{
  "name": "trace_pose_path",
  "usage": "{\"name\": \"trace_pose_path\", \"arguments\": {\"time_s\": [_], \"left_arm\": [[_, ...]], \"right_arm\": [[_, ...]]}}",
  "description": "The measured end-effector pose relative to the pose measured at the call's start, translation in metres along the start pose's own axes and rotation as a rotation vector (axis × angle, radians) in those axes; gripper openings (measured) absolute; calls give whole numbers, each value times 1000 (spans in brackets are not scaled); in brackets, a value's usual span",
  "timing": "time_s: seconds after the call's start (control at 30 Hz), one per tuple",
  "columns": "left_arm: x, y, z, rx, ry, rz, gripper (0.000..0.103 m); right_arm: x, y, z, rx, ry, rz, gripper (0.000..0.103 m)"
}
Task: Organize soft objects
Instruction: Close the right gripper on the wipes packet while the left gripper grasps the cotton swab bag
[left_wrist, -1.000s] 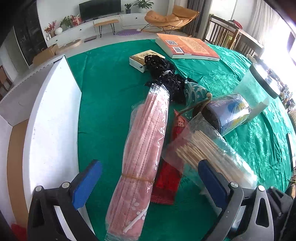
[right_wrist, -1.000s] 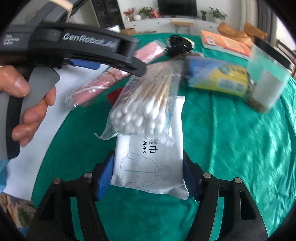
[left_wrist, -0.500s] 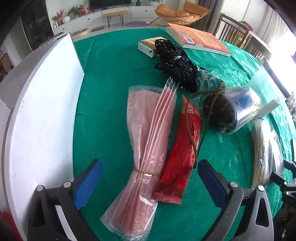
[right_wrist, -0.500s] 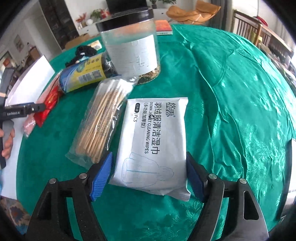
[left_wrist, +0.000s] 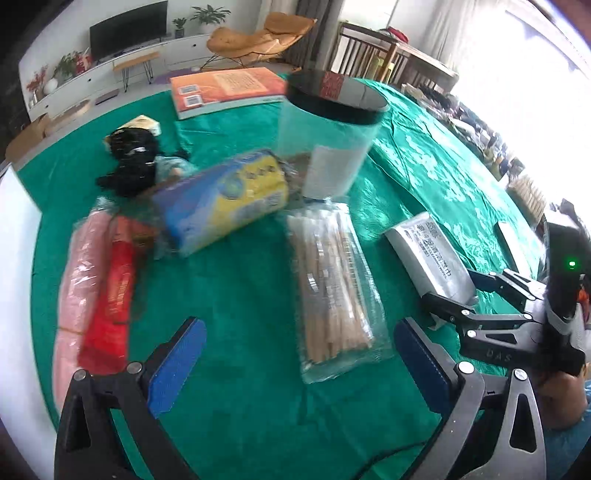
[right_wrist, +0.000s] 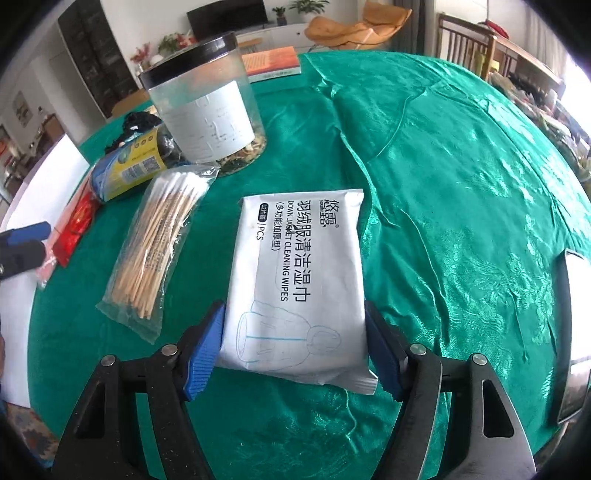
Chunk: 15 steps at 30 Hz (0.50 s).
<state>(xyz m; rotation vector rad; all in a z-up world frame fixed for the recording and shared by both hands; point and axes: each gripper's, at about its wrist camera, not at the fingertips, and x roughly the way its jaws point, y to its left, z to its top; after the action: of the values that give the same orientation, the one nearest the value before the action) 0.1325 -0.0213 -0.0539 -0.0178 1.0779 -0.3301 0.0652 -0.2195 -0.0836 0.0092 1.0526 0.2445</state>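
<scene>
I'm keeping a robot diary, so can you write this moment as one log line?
left gripper: open, empty | right gripper: closing around wipes pack | cotton swab bag: lying on green tablecloth beside pack

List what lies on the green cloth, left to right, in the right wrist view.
Red packet → cotton swabs → wipes pack.

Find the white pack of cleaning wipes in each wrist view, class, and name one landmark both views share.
Left wrist view: the wipes pack lies at the right, on the green cloth, its near end between the fingers of the right gripper.
Right wrist view: the pack fills the lower centre, between the blue pads, whose jaws are closing.
Shared landmark: the cotton swab bag, just left of the pack in both.
</scene>
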Motion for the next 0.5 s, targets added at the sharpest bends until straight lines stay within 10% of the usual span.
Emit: {"name": "trace_pose_path", "arguments": {"time_s": [0.2,0.27,0.5], "left_arm": [[52,-23,8,-9,15,174,85],[45,-25,7,10,-23,141,31],[-23,11,0,-115,-113,-2,24]], "right_arm": [[-4,4,-1,-56,4,-56,78],[-4,9,-4,-100,-4,-57,72],[-27,-19,33,104,-101,-4,65]]}}
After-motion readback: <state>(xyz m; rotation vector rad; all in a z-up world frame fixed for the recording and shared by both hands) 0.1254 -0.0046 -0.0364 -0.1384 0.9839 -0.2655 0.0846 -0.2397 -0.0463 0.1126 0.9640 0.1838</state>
